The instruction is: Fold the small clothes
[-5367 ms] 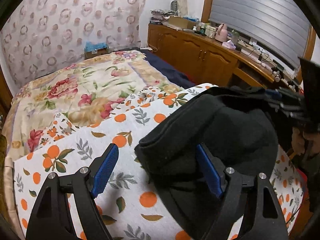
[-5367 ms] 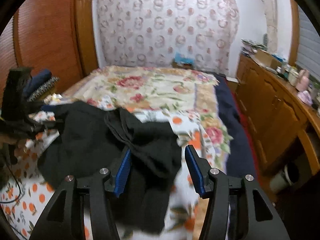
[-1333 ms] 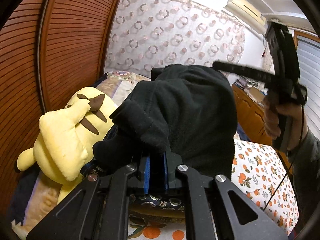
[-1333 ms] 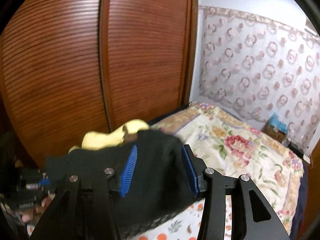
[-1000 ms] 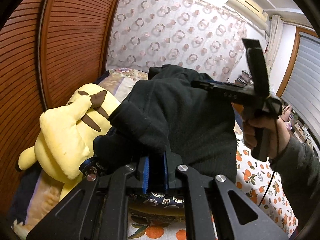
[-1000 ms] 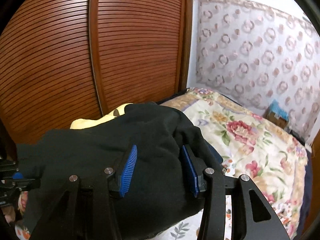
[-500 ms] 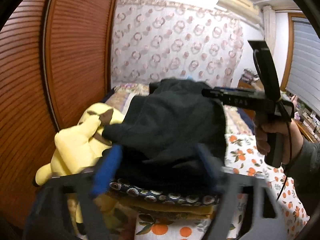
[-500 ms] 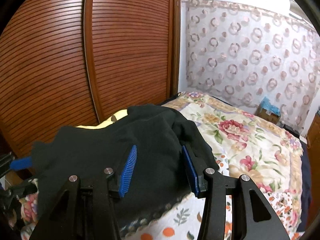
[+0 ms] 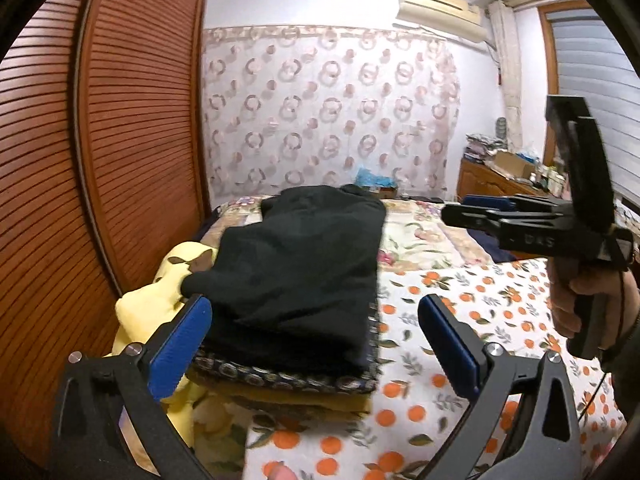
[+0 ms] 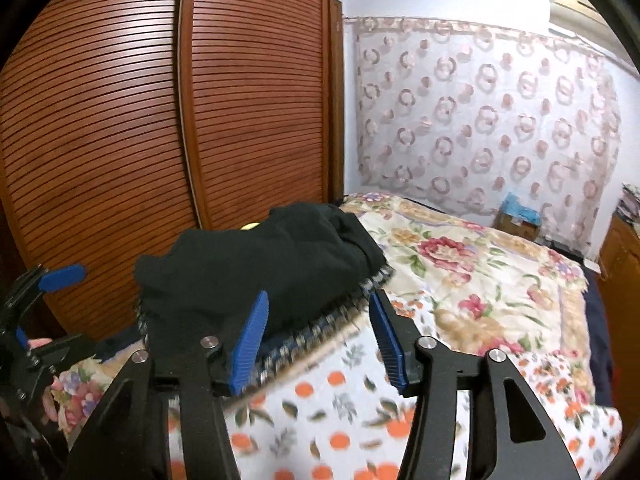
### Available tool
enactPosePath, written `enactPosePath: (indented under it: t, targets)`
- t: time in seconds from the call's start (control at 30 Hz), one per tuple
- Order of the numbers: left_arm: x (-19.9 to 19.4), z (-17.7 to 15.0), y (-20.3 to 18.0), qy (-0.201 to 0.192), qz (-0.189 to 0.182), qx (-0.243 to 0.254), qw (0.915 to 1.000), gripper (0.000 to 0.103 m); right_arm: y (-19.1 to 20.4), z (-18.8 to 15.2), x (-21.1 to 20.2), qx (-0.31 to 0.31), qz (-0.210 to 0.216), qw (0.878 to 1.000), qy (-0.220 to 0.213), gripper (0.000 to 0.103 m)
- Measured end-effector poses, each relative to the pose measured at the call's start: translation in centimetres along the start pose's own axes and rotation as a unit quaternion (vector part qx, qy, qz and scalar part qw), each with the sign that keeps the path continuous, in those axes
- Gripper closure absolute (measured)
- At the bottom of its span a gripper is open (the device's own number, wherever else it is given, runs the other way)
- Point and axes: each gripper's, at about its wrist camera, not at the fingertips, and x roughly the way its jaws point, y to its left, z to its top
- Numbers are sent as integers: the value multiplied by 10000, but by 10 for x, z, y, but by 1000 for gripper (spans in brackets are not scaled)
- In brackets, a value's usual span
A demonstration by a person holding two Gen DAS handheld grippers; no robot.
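Note:
A folded black garment (image 9: 296, 264) lies on top of a stack of folded clothes (image 9: 288, 384) on the bed, beside the wardrobe. It also shows in the right wrist view (image 10: 256, 276). My left gripper (image 9: 316, 340) is open and empty, just in front of the stack. My right gripper (image 10: 320, 340) is open and empty, its left finger (image 10: 248, 340) near the garment's edge. In the left wrist view the right gripper (image 9: 520, 220) hangs in the air to the right of the stack.
A yellow plush toy (image 9: 160, 288) sits left of the stack against the wooden wardrobe doors (image 9: 120, 160). The bed has an orange-print sheet (image 9: 480, 300) and a floral quilt (image 10: 460, 264). A wooden dresser (image 9: 492, 184) stands at the far right.
My left gripper was shut on the black garment, then opened and let it go on top of the stack. Both grippers have drawn back a little from the stack.

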Motion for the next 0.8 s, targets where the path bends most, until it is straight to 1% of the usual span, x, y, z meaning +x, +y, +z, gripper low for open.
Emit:
enactPosePath:
  t: [0.07, 0.3, 0.5, 0.63, 0.8]
  targets:
    - [-1, -2, -11, 39, -14, 89, 10000, 0, 2, -11, -21, 44, -90, 9999, -24, 40]
    - [-10, -10, -54, 99, -321, 262, 9991, 0, 8, -42, -89, 301, -449, 9985, -64, 21]
    - [-24, -14, -90, 99, -431, 341, 9984, 0, 20, -62, -144, 600, -908, 9940, -89, 20]
    - [-37, -14, -110, 82, -761, 333, 9965, 0, 32, -69, -181, 776, -1244, 9890, -212, 20]
    - [-51, -6, -132, 33, -958, 329, 9949, 0, 47, -71, -222, 964, -1666, 9807, -350, 20]
